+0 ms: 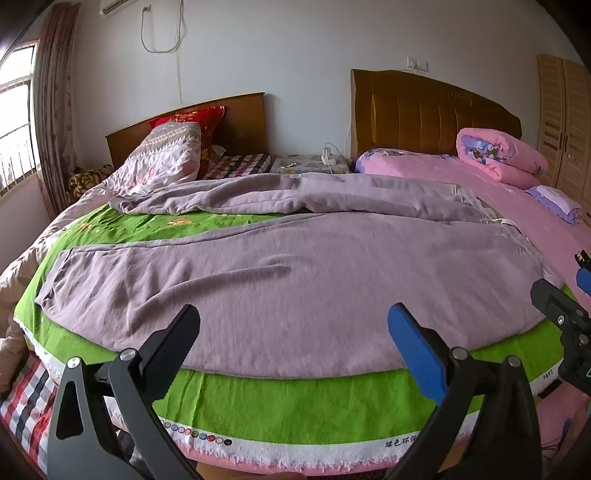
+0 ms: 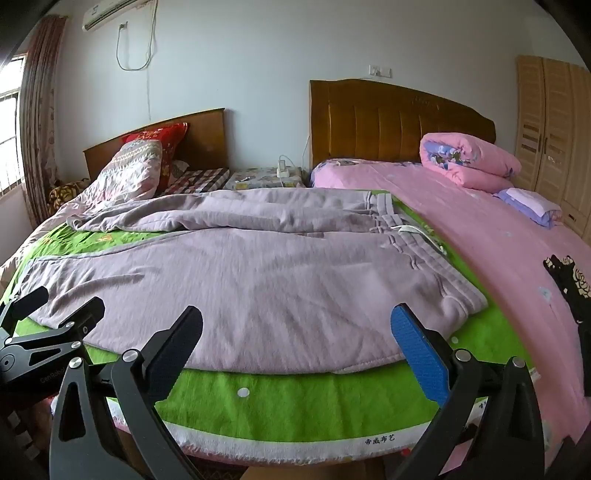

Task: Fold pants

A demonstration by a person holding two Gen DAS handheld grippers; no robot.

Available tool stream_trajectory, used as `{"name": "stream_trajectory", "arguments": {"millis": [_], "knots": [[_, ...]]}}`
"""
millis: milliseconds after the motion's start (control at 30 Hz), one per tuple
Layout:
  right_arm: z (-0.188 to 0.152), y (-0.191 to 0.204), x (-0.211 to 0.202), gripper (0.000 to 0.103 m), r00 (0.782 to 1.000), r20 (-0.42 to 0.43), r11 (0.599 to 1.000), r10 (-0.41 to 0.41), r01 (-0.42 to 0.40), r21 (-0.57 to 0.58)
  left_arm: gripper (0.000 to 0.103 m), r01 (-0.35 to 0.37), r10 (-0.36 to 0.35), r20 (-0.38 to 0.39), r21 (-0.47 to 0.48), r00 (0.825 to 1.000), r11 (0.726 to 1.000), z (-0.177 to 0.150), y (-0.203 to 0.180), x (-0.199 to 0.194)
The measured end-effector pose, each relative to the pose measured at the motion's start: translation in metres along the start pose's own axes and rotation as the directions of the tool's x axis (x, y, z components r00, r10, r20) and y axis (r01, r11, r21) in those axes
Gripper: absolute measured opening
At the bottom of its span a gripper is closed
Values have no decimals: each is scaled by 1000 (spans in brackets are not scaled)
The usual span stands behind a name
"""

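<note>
Lilac pants (image 1: 295,273) lie spread flat on a green cloth (image 1: 295,402) that covers the near part of the bed; waistband (image 2: 417,236) to the right, legs running off to the left. The near leg lies flat and mostly smooth, with its cuff (image 1: 55,280) at the left end of the green cloth; the far leg (image 1: 207,199) is rumpled and bunched behind it. A white drawstring (image 2: 410,229) lies on the waistband. Left gripper (image 1: 293,332) hovers over the near edge of the pants, jaws spread wide, nothing between them, one black finger and one blue finger. Right gripper (image 2: 295,332) same posture closer to the waistband end, jaws wide apart, holding nothing; fingertips look to be above the fabric, but contact is hard to judge from this angle. In the right wrist view the left gripper shows at the left edge, also splayed. The green cloth has a white printed border (image 2: 295,443) with a frayed edge along its near side. To the right is a pink sheet (image 2: 498,236), with a folded pink quilt (image 2: 469,162) against a brown headboard (image 2: 399,118). Back left a patterned pillow (image 1: 170,155) and a red pillow (image 1: 192,118) sit against a second wooden headboard (image 1: 236,122). A wardrobe (image 2: 550,122) stands far right, an air conditioner (image 2: 110,14) top left, and a curtain (image 1: 55,110) by the window.
</note>
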State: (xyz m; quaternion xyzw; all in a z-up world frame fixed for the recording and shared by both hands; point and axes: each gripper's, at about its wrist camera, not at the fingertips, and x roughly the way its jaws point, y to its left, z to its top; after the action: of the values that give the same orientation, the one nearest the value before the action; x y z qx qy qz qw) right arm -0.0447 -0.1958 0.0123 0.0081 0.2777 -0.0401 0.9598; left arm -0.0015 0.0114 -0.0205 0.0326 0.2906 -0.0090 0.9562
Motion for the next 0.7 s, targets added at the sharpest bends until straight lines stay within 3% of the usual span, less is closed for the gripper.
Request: {"name": "stream_trajectory", "arguments": {"millis": [600,700], "knots": [[-6,2,-3,99,1000,-12,1000,1,-1,3,102,5,-5,-34,0,999,1000,-1,0,4],[-7,0,7,99,999,-46,1000,12,-12,12,102,12,-12,-47,-5,999,1000,-1,1,6]]}}
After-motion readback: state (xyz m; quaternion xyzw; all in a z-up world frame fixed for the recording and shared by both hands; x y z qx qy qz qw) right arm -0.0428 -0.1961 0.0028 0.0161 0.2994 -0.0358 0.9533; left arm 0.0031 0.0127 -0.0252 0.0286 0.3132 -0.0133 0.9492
